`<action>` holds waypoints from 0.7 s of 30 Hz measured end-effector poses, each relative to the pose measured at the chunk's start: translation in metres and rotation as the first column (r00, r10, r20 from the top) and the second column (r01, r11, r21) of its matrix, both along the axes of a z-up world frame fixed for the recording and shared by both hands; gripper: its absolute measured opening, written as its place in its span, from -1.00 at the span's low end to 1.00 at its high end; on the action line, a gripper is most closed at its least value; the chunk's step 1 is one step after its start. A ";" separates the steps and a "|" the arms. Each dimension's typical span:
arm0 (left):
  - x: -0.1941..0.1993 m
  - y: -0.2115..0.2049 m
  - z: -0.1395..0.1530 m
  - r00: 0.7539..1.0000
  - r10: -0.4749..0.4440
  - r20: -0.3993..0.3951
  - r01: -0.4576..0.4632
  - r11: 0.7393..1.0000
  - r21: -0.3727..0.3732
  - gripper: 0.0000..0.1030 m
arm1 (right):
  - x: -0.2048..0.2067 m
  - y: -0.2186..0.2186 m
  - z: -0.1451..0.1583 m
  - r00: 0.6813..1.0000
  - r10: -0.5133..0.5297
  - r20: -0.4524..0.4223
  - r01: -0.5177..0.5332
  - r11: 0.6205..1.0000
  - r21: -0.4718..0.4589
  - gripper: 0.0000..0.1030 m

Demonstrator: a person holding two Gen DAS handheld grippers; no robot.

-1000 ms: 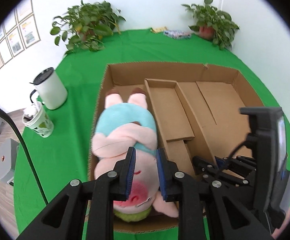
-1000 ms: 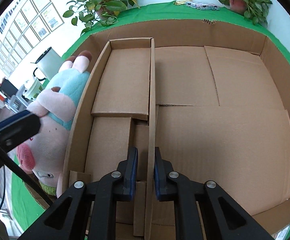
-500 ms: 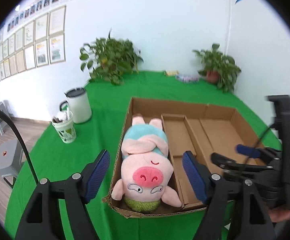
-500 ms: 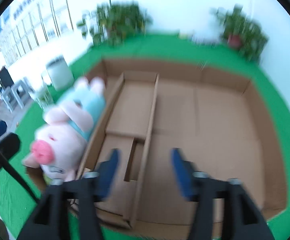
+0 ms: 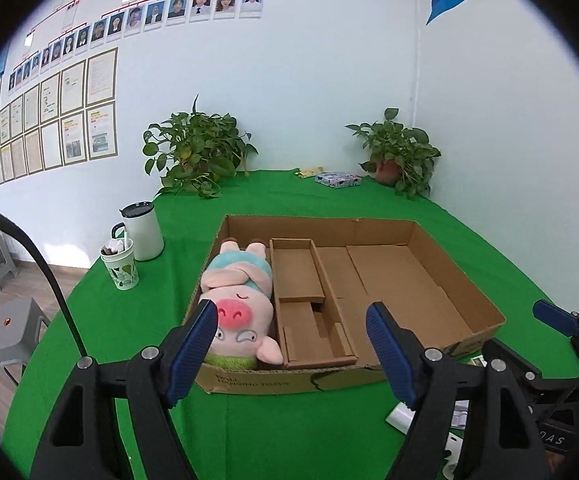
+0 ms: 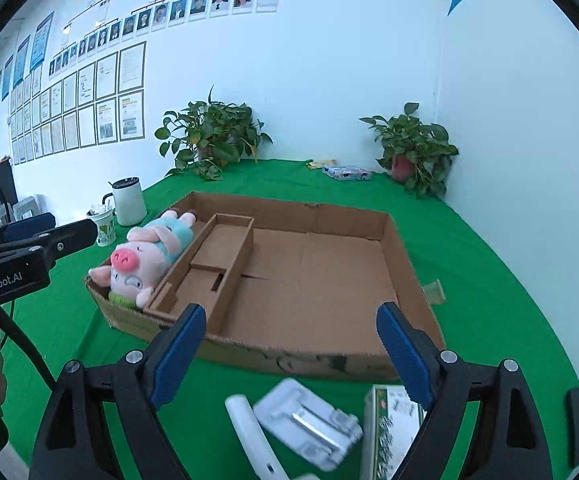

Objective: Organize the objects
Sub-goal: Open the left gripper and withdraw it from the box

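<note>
My left claw (image 5: pixel 289 344) gapes empty; my right claw (image 6: pixel 291 350) is opening, empty, over the white plastic gadget (image 6: pixel 309 424), since the pink plush pig (image 5: pixel 237 300) fills the brown cardboard tray (image 5: pixel 461 280)'s left slot.

A cardboard box (image 5: pixel 465 292) lies on the surface (image 5: pixel 289 432), well in front of the back wall. In its leftmost compartment a plush pig (image 5: pixel 239 300) lies lengthwise, head toward the near edge; just to its right sits a narrow cardboard insert (image 5: pixel 297 276), and the wide part lies right of that. Left of the box stand a cup (image 5: pixel 120 264) and, behind it, a lidded mug (image 5: pixel 143 230). Two potted plants (image 5: pixel 195 152) stand at the back, a small packet (image 5: pixel 337 180) between them. In front of the box lie a white tool (image 6: pixel 309 424) and a carton (image 6: pixel 389 428).
</note>
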State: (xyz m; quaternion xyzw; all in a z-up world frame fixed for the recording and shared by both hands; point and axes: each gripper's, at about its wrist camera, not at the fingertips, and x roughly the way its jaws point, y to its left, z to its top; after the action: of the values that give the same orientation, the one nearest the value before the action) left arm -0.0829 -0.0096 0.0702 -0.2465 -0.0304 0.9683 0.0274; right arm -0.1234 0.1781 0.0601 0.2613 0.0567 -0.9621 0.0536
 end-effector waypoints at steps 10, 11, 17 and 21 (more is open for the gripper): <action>0.038 0.029 -0.007 0.998 -0.054 0.014 0.054 0.999 -0.009 0.49 | 0.053 0.032 -0.010 1.000 0.012 -0.025 -0.012 1.000 -0.028 0.73; 0.041 0.029 -0.008 0.999 -0.051 0.004 0.051 0.999 -0.014 0.49 | 0.057 0.034 -0.011 1.000 0.012 -0.026 -0.013 0.999 -0.035 0.73; 0.043 0.025 -0.019 0.999 -0.027 0.029 0.028 0.999 -0.028 -0.18 | 0.056 0.034 -0.020 0.999 0.033 -0.011 -0.033 0.999 -0.035 0.73; 0.041 0.019 -0.030 0.999 -0.006 0.050 0.007 0.999 -0.031 -0.79 | 0.055 0.034 -0.025 0.999 0.038 0.001 -0.038 0.998 -0.045 0.73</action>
State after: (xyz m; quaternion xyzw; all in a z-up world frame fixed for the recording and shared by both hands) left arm -0.0423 0.0092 0.0402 -0.2710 -0.0152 0.9621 0.0260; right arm -0.0683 0.2118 0.0347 0.2597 0.0400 -0.9617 0.0778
